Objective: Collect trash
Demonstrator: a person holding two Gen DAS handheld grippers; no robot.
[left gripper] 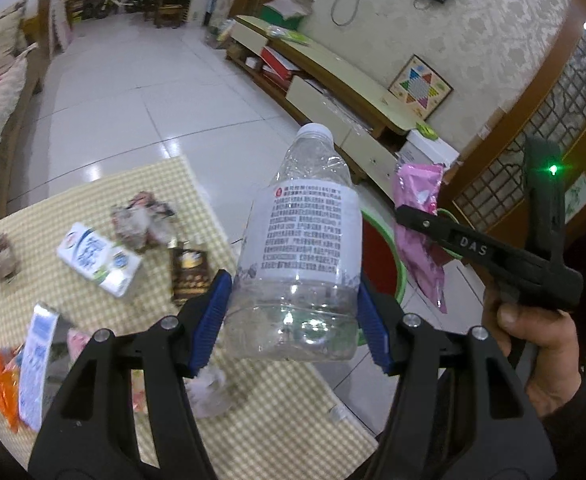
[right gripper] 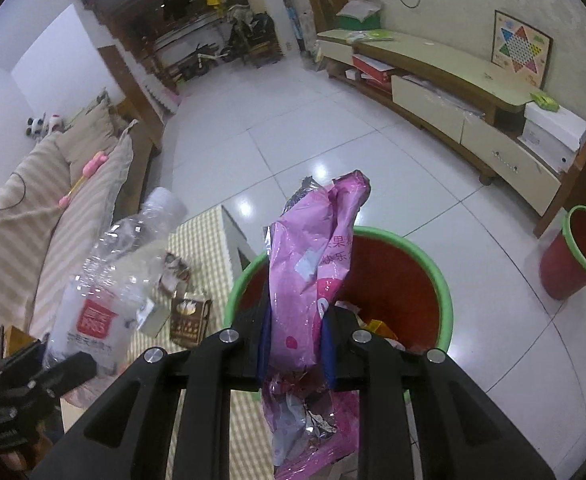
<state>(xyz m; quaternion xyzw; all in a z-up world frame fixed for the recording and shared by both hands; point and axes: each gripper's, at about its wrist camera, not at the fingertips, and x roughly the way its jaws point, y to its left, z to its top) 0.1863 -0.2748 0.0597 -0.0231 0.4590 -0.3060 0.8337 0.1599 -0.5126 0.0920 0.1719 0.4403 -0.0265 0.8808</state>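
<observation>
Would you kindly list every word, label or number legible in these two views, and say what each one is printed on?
"DAS": raised letters on the right gripper, seen from the left wrist.
"果" and "快乐": white print on the pink snack bag clamped in that gripper; the rest is creased away.
Clear plastic bottle in the left gripper: dense back-label print, too small to read; red front logo blurred.
White carton and dark packet on the checked tablecloth: blurred, unreadable.

Two close, downward wrist views sharing the red bin (right gripper: 433, 280).
</observation>
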